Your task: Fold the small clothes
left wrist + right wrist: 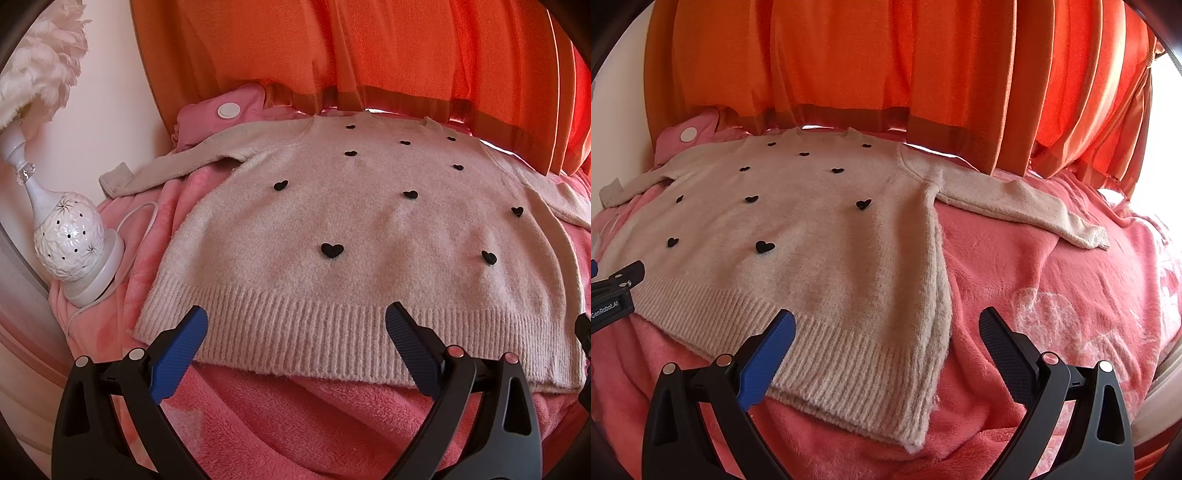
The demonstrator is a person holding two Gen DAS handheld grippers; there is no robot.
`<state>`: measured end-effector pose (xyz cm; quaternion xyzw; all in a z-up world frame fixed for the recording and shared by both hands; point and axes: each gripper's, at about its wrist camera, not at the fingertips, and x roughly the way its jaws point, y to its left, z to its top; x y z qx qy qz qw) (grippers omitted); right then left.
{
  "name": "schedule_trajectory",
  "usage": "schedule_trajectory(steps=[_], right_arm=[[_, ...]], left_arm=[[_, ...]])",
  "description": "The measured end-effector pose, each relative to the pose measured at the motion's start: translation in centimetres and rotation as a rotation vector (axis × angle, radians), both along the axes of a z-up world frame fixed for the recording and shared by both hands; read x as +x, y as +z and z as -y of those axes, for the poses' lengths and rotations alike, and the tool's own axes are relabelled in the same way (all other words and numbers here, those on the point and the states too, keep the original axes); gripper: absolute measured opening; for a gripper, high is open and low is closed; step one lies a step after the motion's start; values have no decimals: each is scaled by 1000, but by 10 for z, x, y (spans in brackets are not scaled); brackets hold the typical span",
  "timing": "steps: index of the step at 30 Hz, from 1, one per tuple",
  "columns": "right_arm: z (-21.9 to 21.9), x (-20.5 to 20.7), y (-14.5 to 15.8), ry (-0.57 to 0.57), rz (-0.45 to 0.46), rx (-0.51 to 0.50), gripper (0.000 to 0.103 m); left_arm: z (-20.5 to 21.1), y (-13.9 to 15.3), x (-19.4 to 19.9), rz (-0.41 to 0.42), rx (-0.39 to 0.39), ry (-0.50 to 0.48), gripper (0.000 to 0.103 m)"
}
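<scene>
Behind everything you have the orange curtain (pixel 369 55), hanging in deep vertical pleats with a darker band along its hem, filling the frame from ten to two o'clock in both wrist views. Below it lies the pink blanket (pixel 1034 266) — plush, fleecy, with a faint white print at four o'clock in your right wrist view.

The sweater (pixel 351 229) is spread flat, front up, on that blanket at the centre of your left wrist view. It is a fuzzy cream knit with a ribbed hem towards you, its neckline at twelve o'clock, and small black hearts (pixel 331 250) dotted across the chest. One sleeve runs out to nine o'clock; in the right wrist view the other sleeve (pixel 1027 203) lies out towards three o'clock.

Your left gripper (pixel 295 321) is level and low, its blue-padded fingers spread wide over the ribbed hem, pinching nothing. Your right gripper (pixel 886 325) is likewise spread wide — it straddles the sweater's side seam at the near corner.

At nine o'clock in the left view stands a white lamp (pixel 70 240), its glossy pierced base egg-shaped, with a thin white cord (pixel 136 218) curling over the blanket. A pink pillow (pixel 218 114) with a round white button sits at eleven o'clock.
</scene>
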<state>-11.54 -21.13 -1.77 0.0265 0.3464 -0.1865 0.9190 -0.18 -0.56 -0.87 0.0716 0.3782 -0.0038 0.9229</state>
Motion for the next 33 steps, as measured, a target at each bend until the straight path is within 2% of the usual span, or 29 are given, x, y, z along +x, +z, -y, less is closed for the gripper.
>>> schedule_trajectory(steps=[33], right_arm=[[-3,1,0,7,0,-6,98]], left_arm=[[6,0,-1,0,2,3,95]])
